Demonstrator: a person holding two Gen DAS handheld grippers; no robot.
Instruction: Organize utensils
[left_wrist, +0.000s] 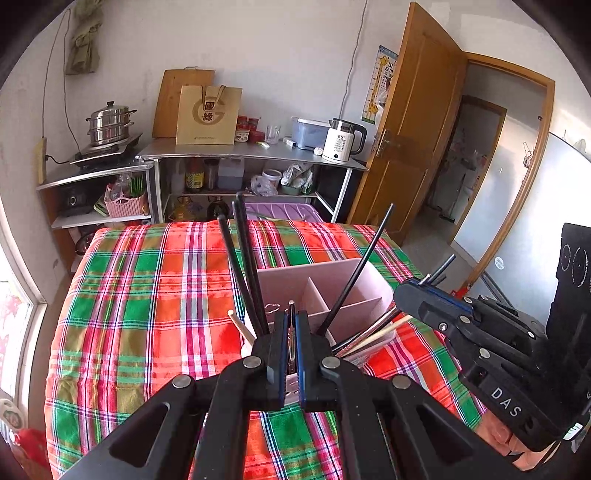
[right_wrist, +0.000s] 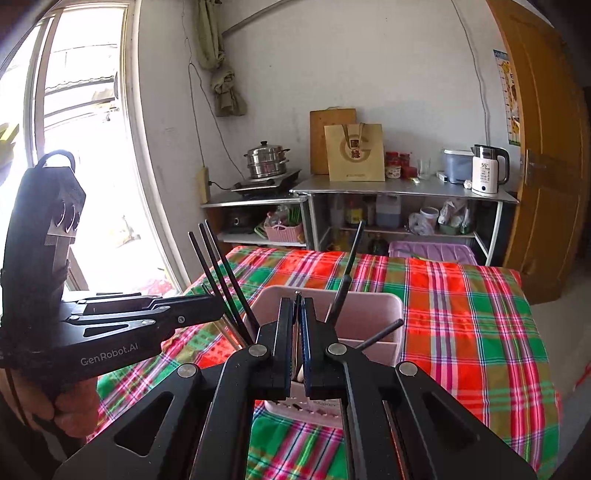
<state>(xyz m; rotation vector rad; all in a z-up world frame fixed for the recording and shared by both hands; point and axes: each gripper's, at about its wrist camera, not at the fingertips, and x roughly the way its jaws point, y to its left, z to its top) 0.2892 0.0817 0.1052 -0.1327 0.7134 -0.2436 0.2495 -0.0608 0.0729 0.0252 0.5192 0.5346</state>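
The cloth (left_wrist: 147, 295) is plaid in red, green and white. The caddy (left_wrist: 343, 280) is pale pink. The chopsticks (left_wrist: 242, 254) are black; one stick (left_wrist: 242, 326) looks light wood, perhaps bamboo. The door (left_wrist: 413, 122) is brown.

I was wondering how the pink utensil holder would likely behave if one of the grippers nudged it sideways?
The pink utensil holder looks like thin plastic, so probably light. Long black chopsticks lean well above its rim, so it may be top-heavy and apt to tip. The plaid tablecloth might bunch under it rather than let it slide.
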